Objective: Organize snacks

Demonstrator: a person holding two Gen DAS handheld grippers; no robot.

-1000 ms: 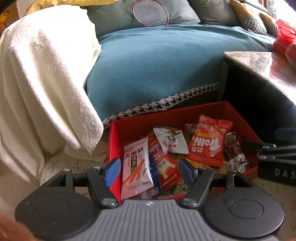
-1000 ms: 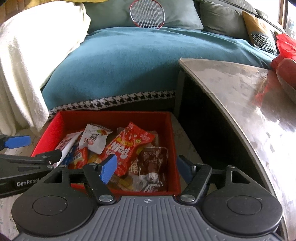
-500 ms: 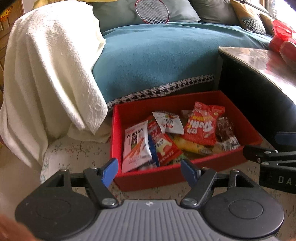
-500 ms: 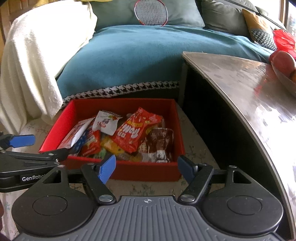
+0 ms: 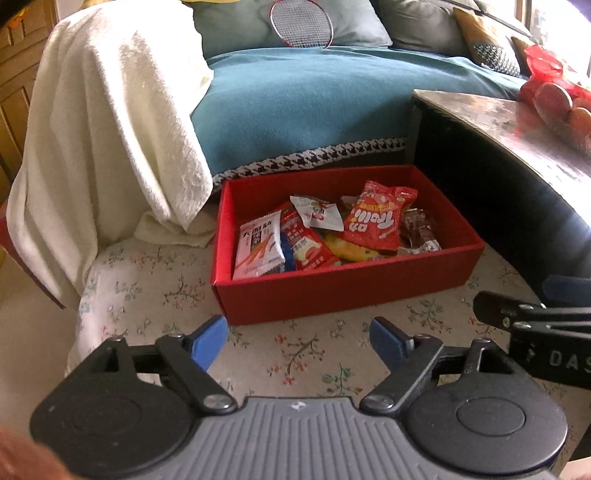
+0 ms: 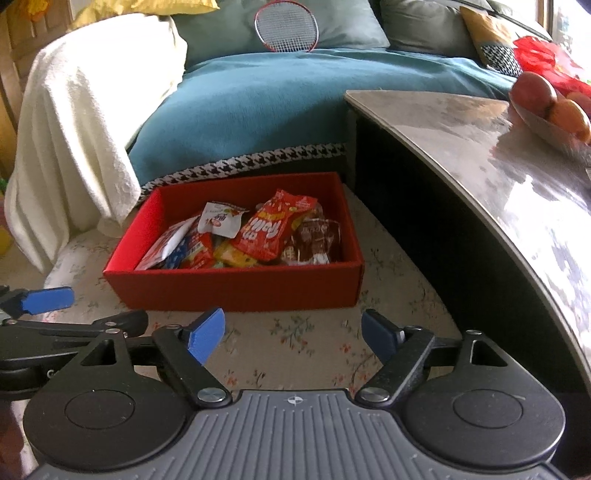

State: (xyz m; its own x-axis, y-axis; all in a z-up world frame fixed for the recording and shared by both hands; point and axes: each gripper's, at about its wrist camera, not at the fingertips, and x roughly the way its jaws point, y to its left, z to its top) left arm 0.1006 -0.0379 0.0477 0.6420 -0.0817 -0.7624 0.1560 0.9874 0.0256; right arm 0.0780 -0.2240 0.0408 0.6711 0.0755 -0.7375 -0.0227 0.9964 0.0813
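A red box (image 5: 332,288) (image 6: 236,288) sits on a floral cushion and holds several snack packets. Among them are a white packet (image 5: 258,245), a red gummy bag (image 5: 378,219) (image 6: 275,229), a small white sachet (image 5: 317,212) (image 6: 221,219) and a clear brown packet (image 5: 419,230) (image 6: 314,240). My left gripper (image 5: 299,341) hovers short of the box's near wall, its jaws opening with nothing between them. My right gripper (image 6: 293,334) is likewise in front of the box, jaws opening and empty. Each gripper's side shows at the edge of the other's view.
A dark table with a glossy top (image 6: 498,155) stands right of the box, bearing a bowl of fruit (image 6: 550,110). Behind is a sofa with a teal blanket (image 5: 314,103), a white towel (image 5: 107,129) draped at the left, and a badminton racket (image 6: 286,24).
Both grippers have drawn back from over the box, which now lies farther off and fully in view. Both pairs of jaws stand wider apart than before.
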